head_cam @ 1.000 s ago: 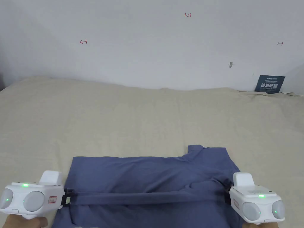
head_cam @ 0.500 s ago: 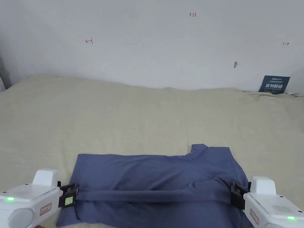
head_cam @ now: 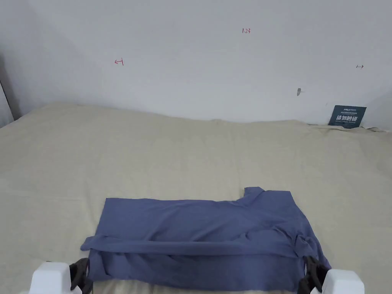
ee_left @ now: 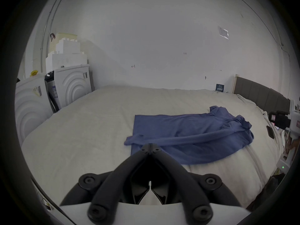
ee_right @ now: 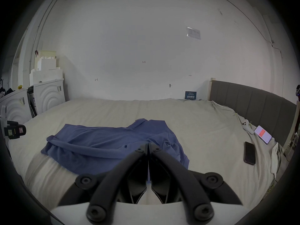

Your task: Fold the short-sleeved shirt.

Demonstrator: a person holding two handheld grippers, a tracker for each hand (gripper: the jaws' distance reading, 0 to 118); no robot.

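Now both grippers, left gripper (ee_left: 150,149) and right gripper (ee_right: 148,145), are closed, empty; regrip shirt (head_cam: 199,233) lower-frame edge, both corners level, fold evenly.

The shirt (head_cam: 199,229) is soft matt blue cloth on a bedsheet (head_cam: 153,160) of seemingly coarser beige fabric.

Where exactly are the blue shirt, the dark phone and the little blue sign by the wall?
blue shirt (head_cam: 199,222): head view, middle of the flat upper layer.
dark phone (ee_right: 249,153): right gripper view, centre of its black face.
blue sign (head_cam: 347,116): head view, middle of the card.
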